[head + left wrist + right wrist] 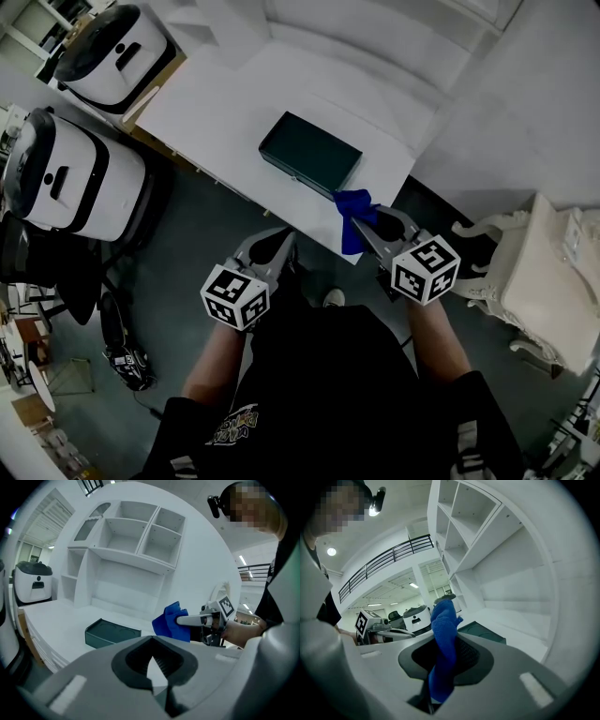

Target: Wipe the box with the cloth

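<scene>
A dark green box (310,154) lies flat on the white table (220,103), near its front right corner. My right gripper (362,219) is shut on a blue cloth (353,217) just off the table's front edge, a short way from the box's near right corner. The cloth (442,637) stands up between the jaws, with the box (486,633) behind it. My left gripper (279,238) hangs below the front edge, shut on nothing. From it I see the box (111,633), the cloth (168,621) and the right gripper (186,619).
Two white rounded machines (111,45) (70,173) stand left of the table. An ornate white side table (536,272) is at the right. White open shelves (127,541) rise behind the tabletop. Dark floor lies below the table's front edge.
</scene>
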`<state>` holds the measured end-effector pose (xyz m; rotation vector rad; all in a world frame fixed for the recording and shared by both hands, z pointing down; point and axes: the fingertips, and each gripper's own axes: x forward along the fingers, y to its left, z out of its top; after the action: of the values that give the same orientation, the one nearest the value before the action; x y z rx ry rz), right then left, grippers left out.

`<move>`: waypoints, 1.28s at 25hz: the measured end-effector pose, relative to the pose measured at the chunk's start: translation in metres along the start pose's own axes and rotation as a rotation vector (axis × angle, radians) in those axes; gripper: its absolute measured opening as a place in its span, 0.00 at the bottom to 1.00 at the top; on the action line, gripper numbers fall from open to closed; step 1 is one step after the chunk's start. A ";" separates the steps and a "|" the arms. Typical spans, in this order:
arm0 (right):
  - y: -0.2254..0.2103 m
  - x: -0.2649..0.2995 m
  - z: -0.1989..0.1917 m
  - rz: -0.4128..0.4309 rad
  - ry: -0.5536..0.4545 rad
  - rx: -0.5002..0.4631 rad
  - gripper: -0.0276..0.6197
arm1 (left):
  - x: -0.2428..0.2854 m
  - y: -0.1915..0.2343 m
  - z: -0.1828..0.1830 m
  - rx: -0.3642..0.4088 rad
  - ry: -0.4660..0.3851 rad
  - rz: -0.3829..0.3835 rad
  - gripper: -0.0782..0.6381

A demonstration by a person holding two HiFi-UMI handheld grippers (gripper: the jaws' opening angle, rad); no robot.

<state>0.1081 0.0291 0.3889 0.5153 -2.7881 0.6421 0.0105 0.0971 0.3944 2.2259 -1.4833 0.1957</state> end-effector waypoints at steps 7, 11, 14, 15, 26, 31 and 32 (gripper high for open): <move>-0.021 0.022 0.014 -0.066 -0.016 0.028 0.19 | 0.021 0.034 0.017 0.015 0.021 -0.050 0.11; -0.033 0.036 0.022 -0.104 -0.019 0.045 0.19 | 0.033 0.059 0.029 0.021 0.035 -0.070 0.11; -0.045 0.045 0.027 -0.135 -0.020 0.060 0.19 | 0.042 0.076 0.035 0.021 0.043 -0.083 0.11; -0.048 0.048 0.028 -0.143 -0.018 0.066 0.19 | 0.045 0.081 0.037 0.021 0.047 -0.087 0.11; -0.078 0.084 0.027 -0.231 0.009 0.133 0.19 | 0.075 0.153 0.042 0.012 0.110 -0.085 0.11; -0.092 0.100 0.025 -0.269 0.014 0.164 0.19 | 0.094 0.192 0.038 0.060 0.152 -0.041 0.11; -0.094 0.103 0.024 -0.277 0.015 0.168 0.19 | 0.097 0.200 0.038 0.075 0.162 -0.032 0.11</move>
<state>0.0475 -0.0907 0.4339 0.9063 -2.5925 0.8133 -0.1348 -0.0643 0.4542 2.2320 -1.3737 0.4177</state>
